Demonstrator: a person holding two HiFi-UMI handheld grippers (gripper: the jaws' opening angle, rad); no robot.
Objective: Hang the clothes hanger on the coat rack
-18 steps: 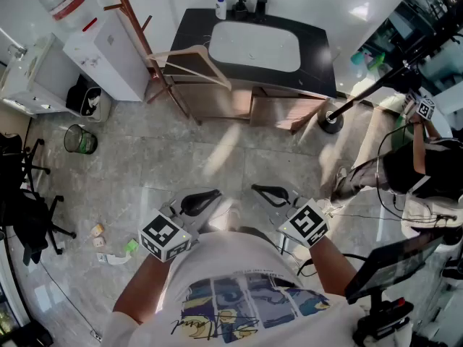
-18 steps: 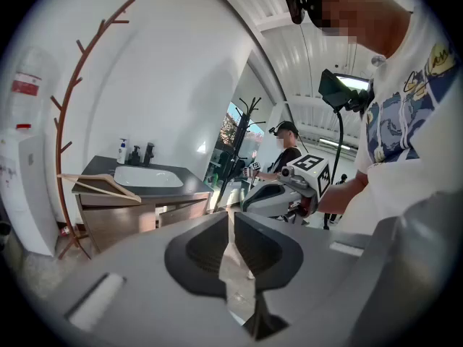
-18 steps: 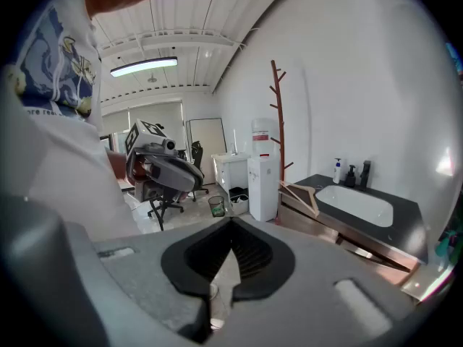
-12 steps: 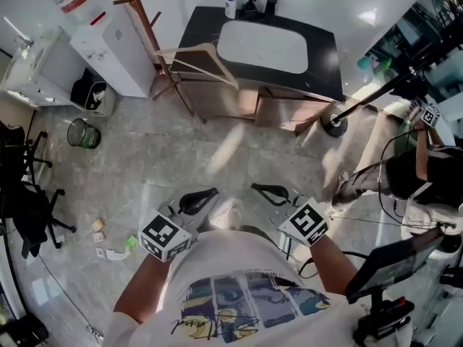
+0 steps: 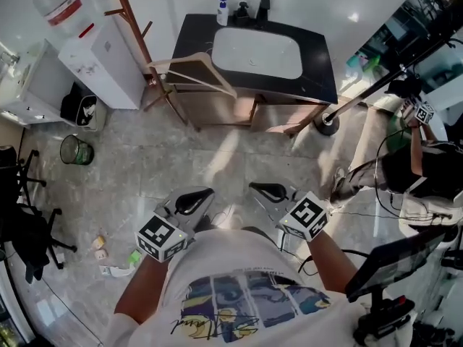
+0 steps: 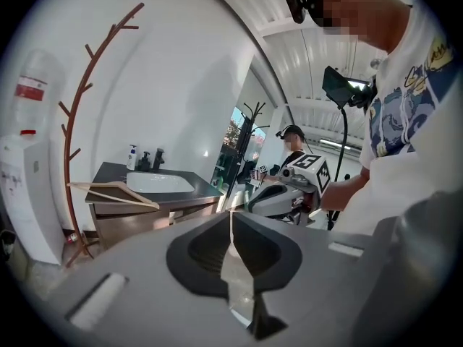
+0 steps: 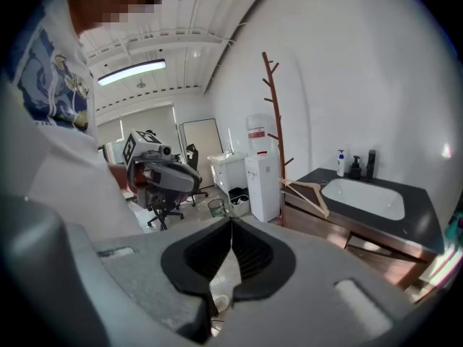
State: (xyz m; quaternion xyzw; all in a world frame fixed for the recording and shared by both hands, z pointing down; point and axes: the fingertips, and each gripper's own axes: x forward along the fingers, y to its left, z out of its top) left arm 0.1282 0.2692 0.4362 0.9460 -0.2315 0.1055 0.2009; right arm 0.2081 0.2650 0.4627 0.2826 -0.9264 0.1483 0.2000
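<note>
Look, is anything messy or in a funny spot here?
Yes. The wooden hanger lies at the left end of the sink counter, poking past its edge, not hung on the coat rack beside it. Small scraps of litter also lie on the floor, left of the person.

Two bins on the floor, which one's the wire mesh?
The round wire basket standing free on the floor; the other bin, holding a black bag, sits beside the water dispenser.
</note>
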